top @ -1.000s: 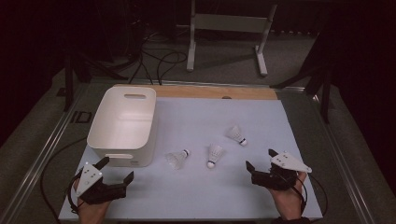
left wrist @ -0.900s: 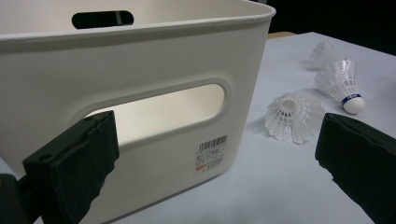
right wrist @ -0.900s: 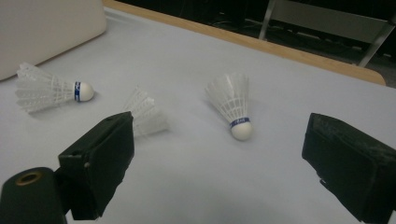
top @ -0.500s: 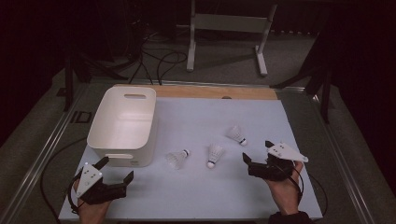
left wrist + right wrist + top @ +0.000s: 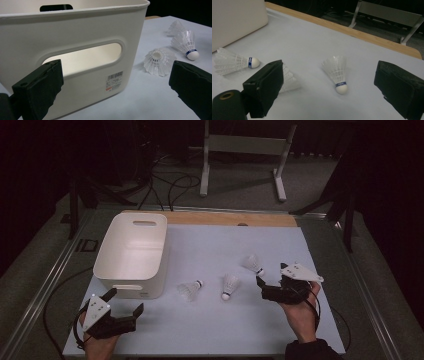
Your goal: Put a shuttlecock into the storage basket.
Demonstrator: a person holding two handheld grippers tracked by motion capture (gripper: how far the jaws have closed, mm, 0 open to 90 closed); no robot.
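Jaws spread wide on my right gripper (image 5: 270,286), hand low over the desk (image 5: 210,330), aimed at the far-right shuttlecock (image 5: 337,72); my left gripper (image 5: 125,302), released, faces the white bin (image 5: 75,32).

Dim room, light falling mostly on the pale desk (image 5: 210,330), wooden strip (image 5: 225,218) along its far edge. Beyond that edge, grey floor (image 5: 240,195) with black cables (image 5: 165,185) trailing, and a pale metal stand (image 5: 245,145) planted there; darkness behind it
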